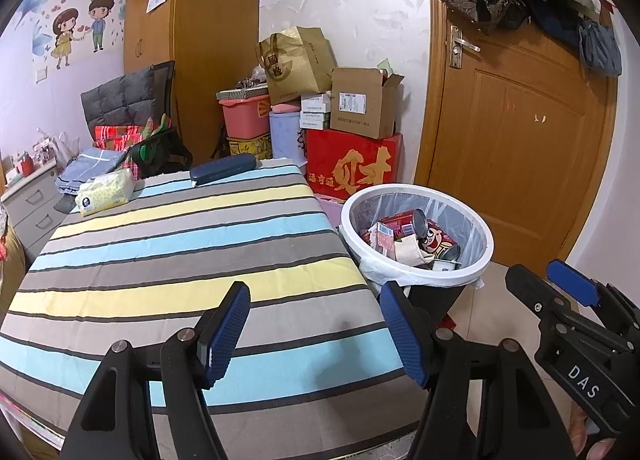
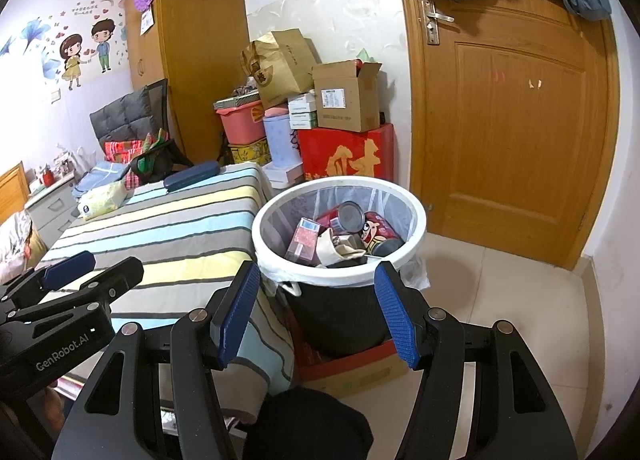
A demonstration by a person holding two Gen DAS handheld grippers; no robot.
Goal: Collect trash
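Note:
A black trash bin with a white rim (image 1: 416, 272) (image 2: 340, 282) stands beside the striped table (image 1: 180, 260) (image 2: 168, 228). It holds red cans (image 1: 404, 220) (image 2: 380, 232), a small red carton (image 2: 306, 236) and crumpled paper (image 1: 408, 248). My left gripper (image 1: 316, 332) is open and empty above the table's near right part. My right gripper (image 2: 316, 312) is open and empty, held just in front of the bin. Each gripper also shows in the other's view: the right gripper (image 1: 560, 292) and the left gripper (image 2: 92, 268).
A yellow tissue pack (image 1: 106, 192) (image 2: 102, 198) and a dark blue case (image 1: 222, 172) (image 2: 192, 176) lie at the table's far end. Boxes and bags (image 1: 352, 132) are stacked behind the bin. A wooden door (image 1: 520, 132) is at right. A chair (image 1: 128, 100) stands behind the table.

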